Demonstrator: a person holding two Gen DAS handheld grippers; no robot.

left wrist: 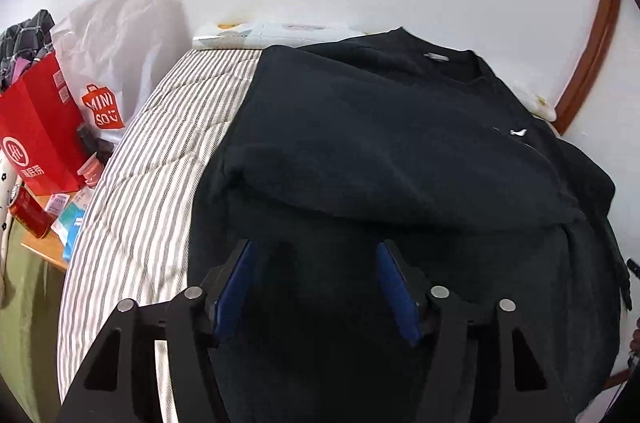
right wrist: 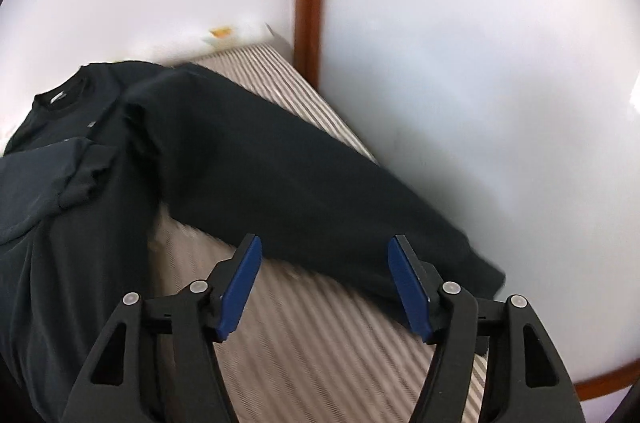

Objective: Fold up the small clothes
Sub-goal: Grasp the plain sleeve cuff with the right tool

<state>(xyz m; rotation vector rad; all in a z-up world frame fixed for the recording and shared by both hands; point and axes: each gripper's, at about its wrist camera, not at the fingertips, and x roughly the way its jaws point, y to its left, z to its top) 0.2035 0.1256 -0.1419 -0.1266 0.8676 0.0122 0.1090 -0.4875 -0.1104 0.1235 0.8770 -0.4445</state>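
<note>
Left gripper agape; right gripper agape

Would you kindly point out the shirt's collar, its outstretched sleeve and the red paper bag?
collar (right wrist: 64, 95): right wrist view, on the neckband.
outstretched sleeve (right wrist: 320, 199): right wrist view, mid-sleeve.
red paper bag (left wrist: 40, 127): left wrist view, on its front face.

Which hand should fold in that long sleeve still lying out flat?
Probably the right. Its open tongs hang empty just above the outstretched sleeve, near the cuff end. The left tongs sit over the sweatshirt body, where one sleeve already lies folded.
</note>
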